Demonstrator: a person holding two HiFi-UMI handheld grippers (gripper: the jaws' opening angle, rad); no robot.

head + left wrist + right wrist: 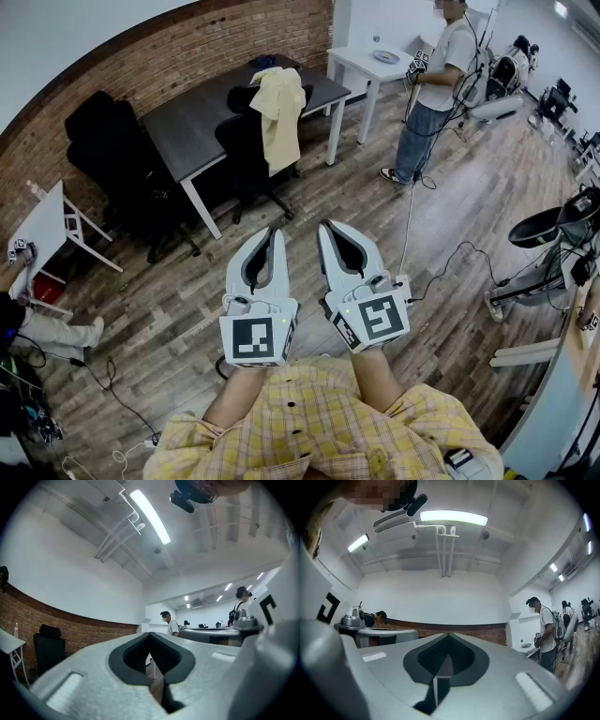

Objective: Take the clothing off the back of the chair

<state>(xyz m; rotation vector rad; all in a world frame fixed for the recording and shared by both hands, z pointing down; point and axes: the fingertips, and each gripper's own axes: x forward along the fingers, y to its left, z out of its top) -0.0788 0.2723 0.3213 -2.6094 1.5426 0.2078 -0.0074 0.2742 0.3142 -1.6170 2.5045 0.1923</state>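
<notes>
Nearest the operator, the left gripper and the right gripper are held side by side at waist level, tips pointing away and slightly upward. Both are clenched with nothing between the jaws: each gripper view shows the jaw tips meeting and only the room visible through the gap in the pads. This reads as a carry posture for the approach, since nothing is within reach. A stretch of bare wooden floor lies between the grippers and the work area. Beyond it, the chair stands tucked against the long near edge of the dark table. The clothing, a pale yellow garment, is draped over the top edge of the chair back and hangs down its near side, well apart from both grippers. The task has probably not begun; the jaws must be released before any grasp. Further off, a person stands beside a white table.
</notes>
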